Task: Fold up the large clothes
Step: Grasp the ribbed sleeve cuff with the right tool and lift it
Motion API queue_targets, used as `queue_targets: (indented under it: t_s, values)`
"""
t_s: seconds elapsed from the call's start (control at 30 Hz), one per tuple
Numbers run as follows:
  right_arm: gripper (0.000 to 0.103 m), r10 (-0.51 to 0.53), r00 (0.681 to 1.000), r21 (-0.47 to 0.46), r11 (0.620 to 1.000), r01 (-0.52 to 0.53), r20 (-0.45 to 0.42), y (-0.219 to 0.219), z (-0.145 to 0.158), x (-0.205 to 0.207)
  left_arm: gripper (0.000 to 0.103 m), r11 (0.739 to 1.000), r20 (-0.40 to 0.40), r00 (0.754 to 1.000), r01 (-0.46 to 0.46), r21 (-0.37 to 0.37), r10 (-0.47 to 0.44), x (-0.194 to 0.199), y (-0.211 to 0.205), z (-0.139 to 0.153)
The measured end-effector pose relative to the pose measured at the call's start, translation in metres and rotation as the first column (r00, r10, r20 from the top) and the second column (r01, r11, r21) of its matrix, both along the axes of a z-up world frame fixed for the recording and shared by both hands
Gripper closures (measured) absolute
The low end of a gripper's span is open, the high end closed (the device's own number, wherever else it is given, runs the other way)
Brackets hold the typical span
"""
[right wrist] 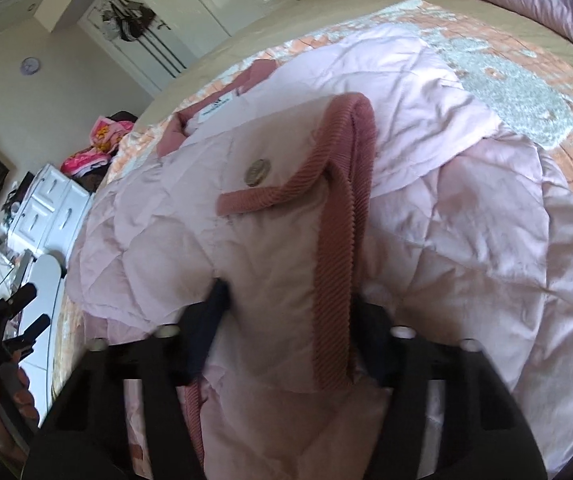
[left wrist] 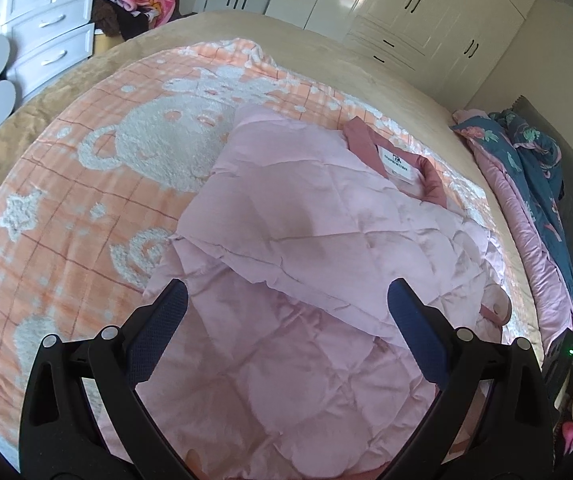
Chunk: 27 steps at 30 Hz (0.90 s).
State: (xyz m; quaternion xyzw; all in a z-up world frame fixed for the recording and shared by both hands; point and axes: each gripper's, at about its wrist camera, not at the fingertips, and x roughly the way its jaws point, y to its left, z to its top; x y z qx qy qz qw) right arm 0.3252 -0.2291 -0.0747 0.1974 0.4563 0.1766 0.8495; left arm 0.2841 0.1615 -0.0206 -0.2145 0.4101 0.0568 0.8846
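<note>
Pale pink quilted jacket [left wrist: 306, 240] on orange-and-white checked blanket [left wrist: 86, 200].

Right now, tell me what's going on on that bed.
A person is folding a pink quilted jacket spread on the orange bear blanket. The right gripper has its jaws closed on a flap of the jacket edged with ribbed trim. The left gripper hovers over the jacket, jaws open, holding nothing.

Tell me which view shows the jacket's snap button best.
Right wrist. The snap button sits near centre frame on the jacket flap held in the right gripper, beside the ribbed trim. Left wrist shows the jacket and neck label, but no button.
</note>
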Motion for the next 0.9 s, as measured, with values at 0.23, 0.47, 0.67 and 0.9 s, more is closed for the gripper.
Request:
queue_targets:
  t_s: [0.23, 0.47, 0.67, 0.9]
  values:
    - [0.085, 0.063, 0.986, -0.062, 0.997, -0.054, 0.156, 0.008, 0.030, -0.015, 0.009, 1.000, -0.002, 1.000, 0.016, -0.002, -0.016, 0.006, -0.006, -0.003]
    - [0.085, 0.181, 0.908, -0.211, 0.972, -0.106, 0.377, 0.017, 0.106, 0.001, 0.009, 1.000, 0.012, 1.000, 0.014, 0.008, -0.014, 0.019, -0.005, 0.009]
    - [0.085, 0.226, 0.877, -0.296, 0.950, -0.101, 0.424, 0.023, 0.128, 0.037, 0.009, 0.999, 0.030, 0.999, 0.018, 0.037, -0.019, 0.036, -0.007, 0.025]
    - [0.085, 0.213, 0.911, -0.335, 0.938, -0.090, 0.353, 0.026, 0.099, 0.060, 0.009, 0.995, -0.003, 0.999, 0.043, 0.094, -0.043, 0.063, -0.018, 0.023]
